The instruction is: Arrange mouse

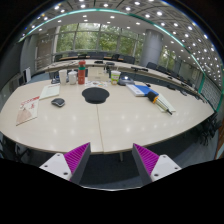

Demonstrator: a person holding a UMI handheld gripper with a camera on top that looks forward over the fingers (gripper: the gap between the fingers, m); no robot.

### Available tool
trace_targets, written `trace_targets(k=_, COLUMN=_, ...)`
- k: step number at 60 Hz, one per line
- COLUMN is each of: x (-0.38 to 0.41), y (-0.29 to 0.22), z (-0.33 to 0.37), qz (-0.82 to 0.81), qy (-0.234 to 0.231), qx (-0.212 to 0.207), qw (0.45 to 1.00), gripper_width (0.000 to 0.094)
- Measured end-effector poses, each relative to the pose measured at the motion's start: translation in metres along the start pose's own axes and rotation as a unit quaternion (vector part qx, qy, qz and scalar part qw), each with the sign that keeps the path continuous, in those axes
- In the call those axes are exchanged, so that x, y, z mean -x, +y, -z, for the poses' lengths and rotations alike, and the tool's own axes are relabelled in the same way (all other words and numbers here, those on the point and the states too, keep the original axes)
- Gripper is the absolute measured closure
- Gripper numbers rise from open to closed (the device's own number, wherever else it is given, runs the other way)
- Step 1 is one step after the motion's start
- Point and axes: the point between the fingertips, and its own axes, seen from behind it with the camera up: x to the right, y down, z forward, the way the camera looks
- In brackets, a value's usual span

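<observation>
A small dark mouse (58,102) lies on the left part of the big pale round table (115,120), next to a white sheet. My gripper (112,158) hangs before the table's near edge, well short of the mouse. Its two fingers, with magenta pads (78,156), stand wide apart and open. Nothing is between them but dark floor and the table's rim.
A black round disc (96,95) sits mid-table. Papers (27,110) lie at the left, blue and white items (147,92) at the right, and bottles and boxes (80,74) at the far side. Chairs and windows stand beyond.
</observation>
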Motion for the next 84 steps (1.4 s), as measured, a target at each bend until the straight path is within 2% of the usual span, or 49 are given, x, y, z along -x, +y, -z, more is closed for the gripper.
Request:
trace_targets(k=13, x=0.173, y=-0.039, z=-0.093, qz=0.012, qy=-0.078, qx=-0.012, qw=0.997, gripper_width=0.0083)
trace_targets(k=28, x=0.294, y=-0.088, z=-0.204, qz=0.017, qy=-0.086, qx=-0.001, qw=0.996, gripper_width=0.0081)
trace_targets(k=41, x=0.324, y=-0.117, z=-0.269, qz=0.032, qy=-0.067, qx=0.004, qw=0.997, gripper_width=0.0082)
trace_targets(k=65, x=0.322, y=-0.167, z=-0.327, qz=0.035, qy=-0.053, qx=0.009, qw=0.998, gripper_width=0.0083)
trace_targets(k=68, x=0.327, y=-0.17, z=-0.332, qz=0.029, qy=-0.067, qx=0.012, qw=0.997, gripper_width=0.0132)
trace_targets(k=75, x=0.343, y=-0.17, z=-0.337, qz=0.013, qy=-0.114, qx=0.021, qw=0.993, gripper_width=0.0433)
trace_targets(k=84, x=0.345, y=-0.172, z=-0.337, qz=0.027, qy=-0.123, qx=0.018, qw=0.992, gripper_width=0.0529)
